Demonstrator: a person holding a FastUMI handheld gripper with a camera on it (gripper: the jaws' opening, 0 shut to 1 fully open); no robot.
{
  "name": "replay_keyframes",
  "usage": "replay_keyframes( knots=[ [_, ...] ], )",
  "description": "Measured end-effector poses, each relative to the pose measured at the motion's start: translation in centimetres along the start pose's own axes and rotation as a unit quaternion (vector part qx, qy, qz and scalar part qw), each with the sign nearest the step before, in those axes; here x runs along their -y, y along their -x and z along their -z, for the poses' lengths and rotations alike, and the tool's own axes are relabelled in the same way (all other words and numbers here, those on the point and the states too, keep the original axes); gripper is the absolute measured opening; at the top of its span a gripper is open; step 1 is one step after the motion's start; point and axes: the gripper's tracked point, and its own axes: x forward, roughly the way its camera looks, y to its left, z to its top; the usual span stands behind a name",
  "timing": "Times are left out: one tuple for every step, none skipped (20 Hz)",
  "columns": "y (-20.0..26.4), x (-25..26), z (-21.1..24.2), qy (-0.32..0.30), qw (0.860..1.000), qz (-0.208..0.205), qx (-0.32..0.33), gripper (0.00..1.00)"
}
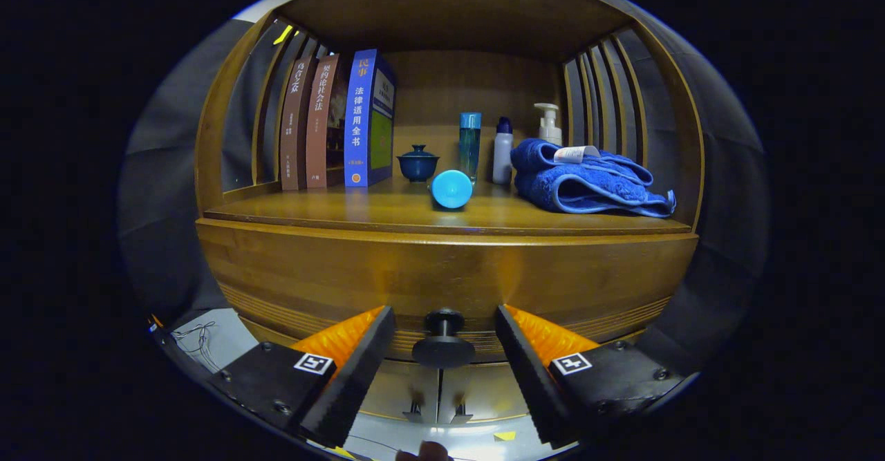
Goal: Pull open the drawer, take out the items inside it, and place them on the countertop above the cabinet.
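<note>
The gripper (443,350) is held wide open, nothing is gripped, and the knob (443,340) of the closed drawer (442,274) is seen between its fingers. If the fingers are closed off-centre, the round knob could probably slip out.

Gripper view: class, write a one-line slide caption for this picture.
Open gripper straddles the dark drawer knob without touching it; drawer shut below the countertop.
</note>
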Motion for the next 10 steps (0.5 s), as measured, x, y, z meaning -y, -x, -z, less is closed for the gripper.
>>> replay_keyframes(
  knots=[
    [0.2,-0.5,-0.3,-0.008,1.0,-0.009,0.004,0.99],
    [0.6,-0.5,-0.8,-0.008,1.0,-0.01,0.012,1.0],
    [1.0,-0.3,-1.3,-0.006,1.0,-0.006,0.019,0.99],
    [1.6,-0.3,-2.0,-0.005,1.0,-0.006,0.027,0.99],
    [2.4,-0.5,-2.6,-0.005,0.999,-0.007,0.034,0.99],
    [3.2,-0.5,-3.3,-0.003,0.999,-0.007,0.041,0.99],
    [4.0,-0.4,-3.9,0.004,0.999,-0.005,0.049,0.99],
    [4.9,-0.1,-4.5,0.012,0.998,-0.001,0.054,0.99],
    [5.9,0.0,-5.2,0.016,0.998,0.0,0.06,0.99],
    [6.9,0.0,-6.2,0.02,0.998,-0.001,0.067,0.99]
  ],
)
